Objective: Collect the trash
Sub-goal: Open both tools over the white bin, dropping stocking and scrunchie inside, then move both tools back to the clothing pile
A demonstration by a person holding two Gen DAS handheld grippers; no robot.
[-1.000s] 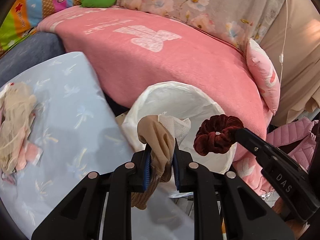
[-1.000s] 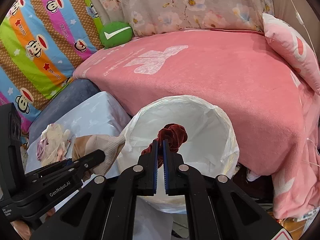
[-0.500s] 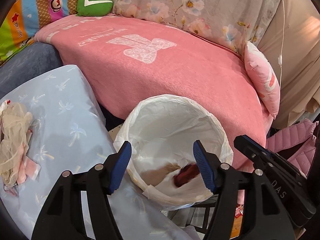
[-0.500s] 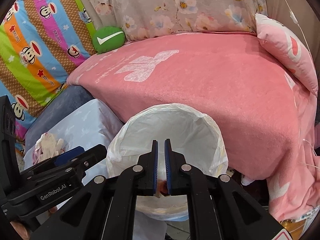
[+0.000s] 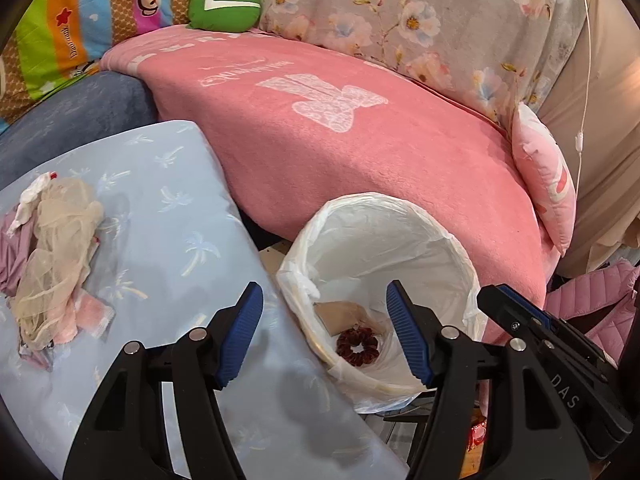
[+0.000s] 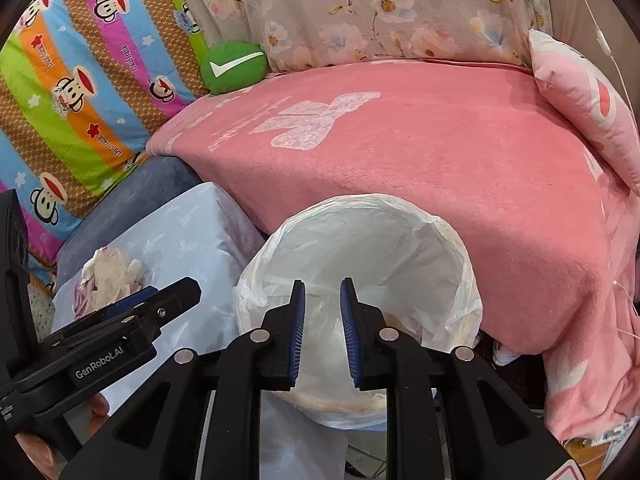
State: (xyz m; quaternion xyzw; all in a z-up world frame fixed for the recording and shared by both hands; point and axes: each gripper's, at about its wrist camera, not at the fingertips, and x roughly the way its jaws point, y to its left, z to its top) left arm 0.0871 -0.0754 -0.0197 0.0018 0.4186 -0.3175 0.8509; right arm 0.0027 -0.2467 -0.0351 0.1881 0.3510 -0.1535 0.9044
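Lying on the pale blue cloth (image 5: pixel 168 240) at far left, a heap of scraps (image 5: pixel 52 256) waits; the left gripper (image 5: pixel 324 332) gapes empty, the dark red scrunchie (image 5: pixel 357 346) rests inside the lined bin (image 5: pixel 400 216), and the right gripper (image 6: pixel 322 332), opening, holds nothing.

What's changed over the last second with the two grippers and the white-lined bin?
The left gripper let go of the tan cloth, and the right gripper, jaws opening and empty, released the dark red velvet scrunchie. Both now lie at the bottom of the white-lined bin. The pile of gauzy scraps on the light blue cloth stayed put.
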